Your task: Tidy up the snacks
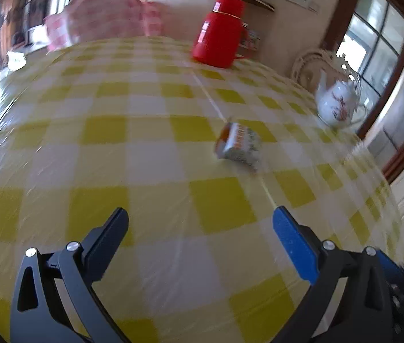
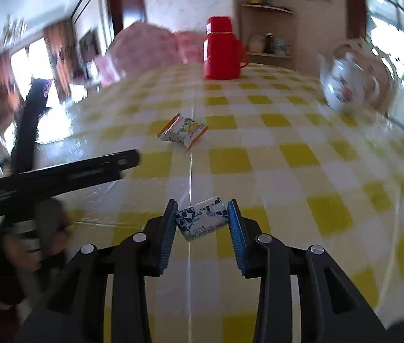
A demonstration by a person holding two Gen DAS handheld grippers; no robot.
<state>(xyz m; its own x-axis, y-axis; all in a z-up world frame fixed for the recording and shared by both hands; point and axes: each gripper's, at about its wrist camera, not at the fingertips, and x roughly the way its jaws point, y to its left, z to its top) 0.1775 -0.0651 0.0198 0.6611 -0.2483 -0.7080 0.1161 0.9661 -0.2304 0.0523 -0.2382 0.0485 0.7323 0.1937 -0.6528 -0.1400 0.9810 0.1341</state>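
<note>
An orange-and-white snack packet point(image 1: 239, 145) lies on the yellow checked tablecloth, ahead and to the right of my left gripper point(image 1: 200, 220), which is open and empty above the cloth. The same packet shows in the right wrist view point(image 2: 183, 132), mid-table. My right gripper point(image 2: 202, 211) is shut on a blue-and-white snack packet point(image 2: 202, 218), its pads pressing both sides, low over the table. The left gripper's body point(image 2: 59, 174) shows at the left of the right wrist view.
A red thermos jug point(image 1: 219, 33) point(image 2: 222, 50) stands at the far side of the table point(image 1: 144, 148). A white flowered teapot point(image 1: 337, 101) point(image 2: 347, 84) stands at the right edge. A pink checked cover point(image 1: 101, 14) lies at the far left.
</note>
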